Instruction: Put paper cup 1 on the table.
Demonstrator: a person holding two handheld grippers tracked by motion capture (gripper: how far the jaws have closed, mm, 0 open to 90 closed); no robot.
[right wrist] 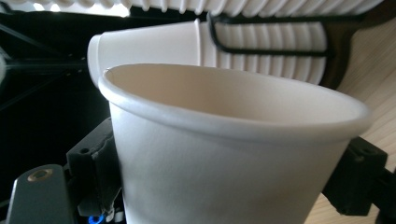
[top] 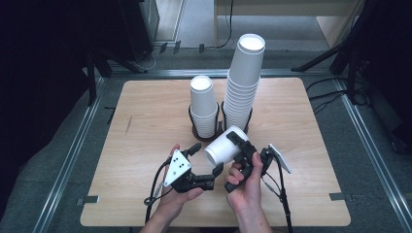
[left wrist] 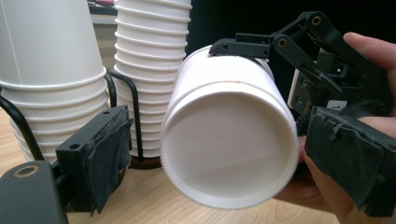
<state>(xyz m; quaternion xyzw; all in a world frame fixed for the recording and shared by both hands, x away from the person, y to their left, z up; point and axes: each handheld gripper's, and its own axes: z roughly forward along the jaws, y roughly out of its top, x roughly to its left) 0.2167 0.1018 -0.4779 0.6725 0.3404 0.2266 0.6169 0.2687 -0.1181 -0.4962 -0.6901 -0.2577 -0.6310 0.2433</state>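
A white paper cup (top: 224,147) lies on its side above the table's front middle, with my right gripper (top: 239,149) shut on its wall near the mouth. In the right gripper view the cup (right wrist: 224,163) sits between both jaws, rolled rim up. The cup's recessed base (left wrist: 229,140) faces the left gripper view. My left gripper (top: 208,158) is open, its padded jaws either side of that base end, with a visible gap at the left pad (left wrist: 100,158). Behind stand a short stack of cups (top: 203,104) and a tall stack (top: 244,82), upside down in black wire holders.
The wooden table (top: 145,121) has bare surface left and right of the stacks. A metal rail (top: 73,150) runs along the floor beside it. Both hands sit close together at the front edge, cables trailing from each gripper.
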